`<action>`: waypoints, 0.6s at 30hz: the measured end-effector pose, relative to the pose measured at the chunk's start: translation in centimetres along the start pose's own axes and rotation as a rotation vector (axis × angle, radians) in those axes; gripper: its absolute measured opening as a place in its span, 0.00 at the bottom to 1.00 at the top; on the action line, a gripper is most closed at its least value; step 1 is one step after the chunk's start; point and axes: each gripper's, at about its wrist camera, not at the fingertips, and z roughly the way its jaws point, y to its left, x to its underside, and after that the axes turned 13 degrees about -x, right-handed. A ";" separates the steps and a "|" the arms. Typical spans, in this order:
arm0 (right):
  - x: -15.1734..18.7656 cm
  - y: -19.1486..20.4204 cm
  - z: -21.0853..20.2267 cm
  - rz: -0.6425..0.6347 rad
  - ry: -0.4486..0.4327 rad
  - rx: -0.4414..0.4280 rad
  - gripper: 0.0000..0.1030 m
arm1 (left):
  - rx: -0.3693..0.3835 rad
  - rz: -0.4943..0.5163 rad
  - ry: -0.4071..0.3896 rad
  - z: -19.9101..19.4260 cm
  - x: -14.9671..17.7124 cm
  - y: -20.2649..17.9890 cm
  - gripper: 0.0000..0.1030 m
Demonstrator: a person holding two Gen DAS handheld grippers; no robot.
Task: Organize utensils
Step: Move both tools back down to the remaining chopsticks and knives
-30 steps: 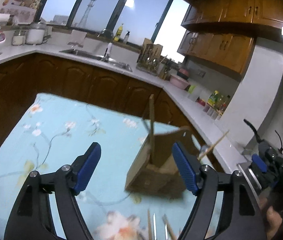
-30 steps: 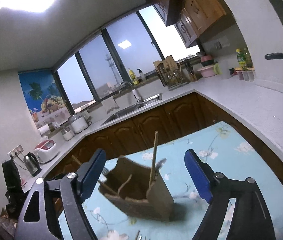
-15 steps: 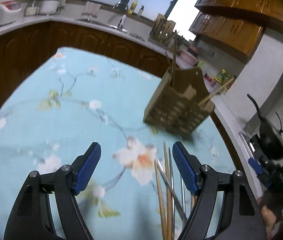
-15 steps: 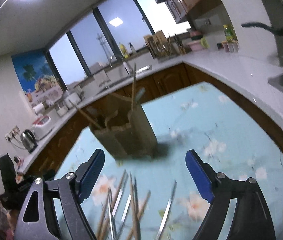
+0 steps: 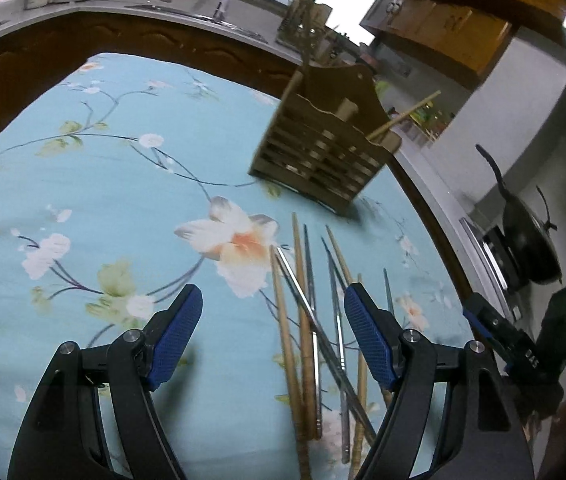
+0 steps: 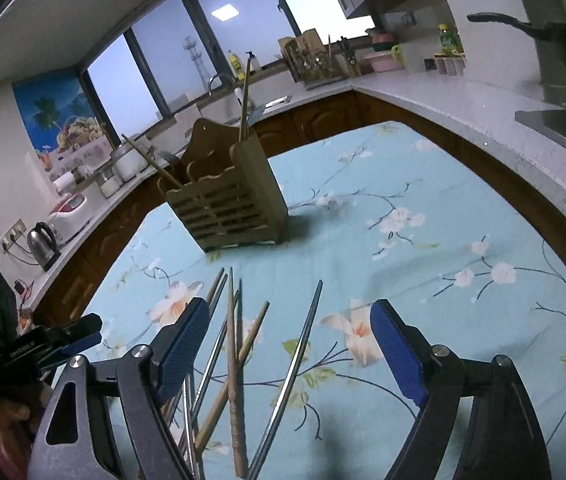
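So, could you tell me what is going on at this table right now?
A person holds two grippers over a floral tablecloth, sorting utensils. The left gripper and right gripper both have open jaws and hold nothing. Loose wooden and metal chopsticks lie scattered beneath them. Beyond stands a wooden utensil holder with a few sticks already inside.
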 end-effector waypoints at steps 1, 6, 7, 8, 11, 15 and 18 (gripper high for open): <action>0.0 0.0 0.1 0.002 0.003 0.000 0.80 | 0.004 0.005 0.007 0.1 0.0 -0.2 0.70; 0.1 -0.3 1.0 0.013 0.037 -0.003 0.64 | 0.010 0.048 0.056 1.6 -0.4 -1.6 0.51; 0.1 -0.5 1.3 0.021 0.047 -0.008 0.58 | 0.012 0.060 0.068 1.9 -0.4 -1.9 0.44; 0.0 -0.7 1.6 0.030 0.060 -0.011 0.55 | 0.017 0.068 0.079 2.3 -0.5 -2.2 0.39; -0.1 -1.1 2.4 0.035 0.094 -0.007 0.43 | 0.036 0.093 0.114 3.2 -0.8 -3.1 0.30; -0.1 -1.5 3.4 0.040 0.128 -0.006 0.35 | 0.030 0.125 0.170 5.1 -1.1 -4.3 0.29; -0.1 -1.7 4.3 0.045 0.156 0.001 0.34 | 0.032 0.119 0.199 6.1 -1.5 -4.5 0.26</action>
